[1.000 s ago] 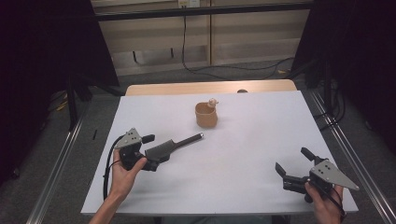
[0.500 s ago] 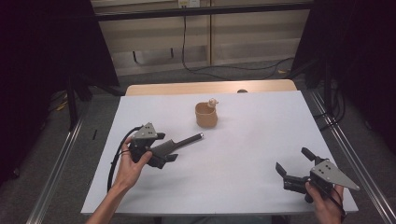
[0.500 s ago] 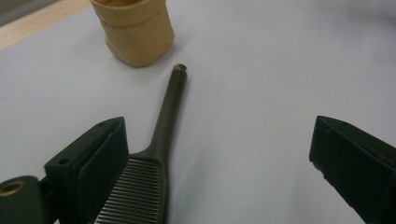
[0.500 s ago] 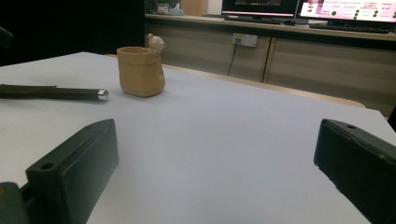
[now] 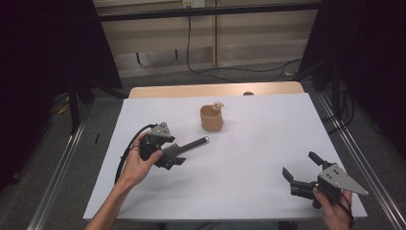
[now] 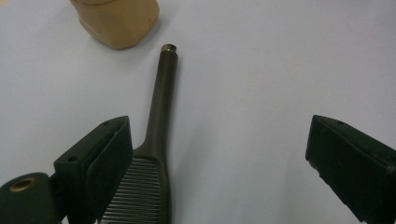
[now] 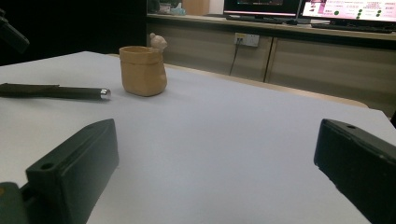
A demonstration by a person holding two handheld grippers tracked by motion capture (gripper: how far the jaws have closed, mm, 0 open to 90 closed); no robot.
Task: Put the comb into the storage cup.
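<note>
Left gripper w/ jaws spread wide, hovering over dark flat plastic comb on white tabletop, prob. lining up a grab; comb sits by its left jaw, handle aimed at tan pouch-shaped cup just beyond.

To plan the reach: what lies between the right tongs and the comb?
Nothing: bare white table between right tongs and comb, in the high view.
</note>
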